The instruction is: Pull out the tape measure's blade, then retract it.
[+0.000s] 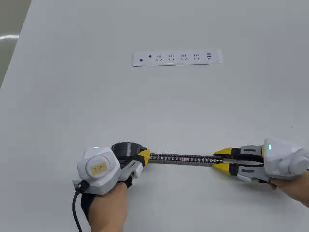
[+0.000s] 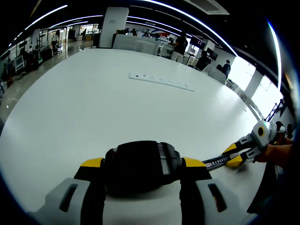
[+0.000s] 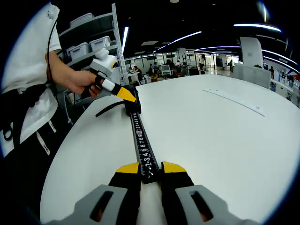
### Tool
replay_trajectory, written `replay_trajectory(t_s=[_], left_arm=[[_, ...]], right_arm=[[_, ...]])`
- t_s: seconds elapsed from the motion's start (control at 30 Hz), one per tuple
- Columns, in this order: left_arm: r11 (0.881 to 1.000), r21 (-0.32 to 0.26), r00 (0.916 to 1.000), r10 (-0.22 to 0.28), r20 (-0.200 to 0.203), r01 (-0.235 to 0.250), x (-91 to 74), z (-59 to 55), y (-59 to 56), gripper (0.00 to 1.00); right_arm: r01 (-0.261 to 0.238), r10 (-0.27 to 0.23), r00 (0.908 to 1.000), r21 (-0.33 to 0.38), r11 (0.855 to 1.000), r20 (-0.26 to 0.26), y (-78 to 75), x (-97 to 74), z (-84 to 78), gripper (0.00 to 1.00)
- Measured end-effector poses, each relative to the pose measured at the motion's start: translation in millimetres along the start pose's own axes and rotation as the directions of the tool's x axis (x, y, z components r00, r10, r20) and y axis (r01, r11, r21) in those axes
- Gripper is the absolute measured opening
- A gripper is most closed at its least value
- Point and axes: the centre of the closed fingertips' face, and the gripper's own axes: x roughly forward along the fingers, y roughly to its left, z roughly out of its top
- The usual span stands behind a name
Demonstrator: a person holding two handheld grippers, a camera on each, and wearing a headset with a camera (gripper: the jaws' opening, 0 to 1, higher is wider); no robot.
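Closest to the headset, the left gripper (image 1: 138,157), white-bodied with yellow-tipped fingers, is clamped across the black round tape measure case (image 1: 126,149). In the left gripper view the case (image 2: 140,164) fills the gap between the two yellow fingertips (image 2: 91,162), one on each flank, and it rests on the white table (image 1: 145,106). The person's left hand (image 1: 107,207) grips the tool from below, with a black cable (image 1: 74,209) trailing beside it.

From the case the dark numbered steel blade (image 1: 183,159) runs straight and low over the table to the right gripper (image 1: 219,160). In the right gripper view its yellow fingers (image 3: 127,168) stand narrow, pinching the blade's (image 3: 142,140) free end between them. The right hand (image 1: 294,186) holds that tool at the picture's edge.

Beyond the blade the tabletop lies bare and wide as far as a white flat power strip (image 1: 177,57), well apart from both tools. The table's left edge (image 1: 10,46) slants away at the far left, with grey floor past it. In the right gripper view the rounded near edge (image 3: 61,164) curves close to the person's white shirt and dark trousers.
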Motion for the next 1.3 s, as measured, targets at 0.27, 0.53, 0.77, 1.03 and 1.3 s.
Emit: replay_trajectory(t_s=[0.27, 0.53, 0.77, 1.03, 1.3], left_arm=[[1.000, 0.001, 1.0000, -0.002, -0.004, 0.002, 0.0, 0.0, -0.4, 0.61], [1.000, 0.003, 1.0000, -0.004, -0.003, 0.004, 0.1, 0.0, -0.4, 0.61], [1.000, 0.004, 1.0000, -0.006, -0.004, 0.006, 0.5, -0.3, -0.4, 0.61], [1.000, 0.004, 1.0000, -0.006, -0.004, 0.006, 0.6, -0.4, -0.4, 0.61], [1.000, 0.004, 1.0000, -0.007, -0.003, 0.007, 0.4, -0.3, -0.4, 0.61]], right_arm=[[-0.019, 0.019, 0.9997, 0.001, 1.000, 0.012, 3.6, 14.9, 5.6, 0.14], [-0.035, 0.035, 0.9991, 0.002, 0.999, 0.025, 7.9, 29.2, 12.2, 0.14], [-0.046, 0.046, 0.9986, 0.001, 0.999, 0.027, 11.2, 38.3, 17.5, 0.14], [-0.052, 0.052, 0.9981, 0.000, 0.999, 0.032, 15.1, 50.5, 22.8, 0.14], [-0.053, 0.053, 0.9978, 0.000, 0.999, 0.041, 17.0, 59.5, 26.9, 0.14]])
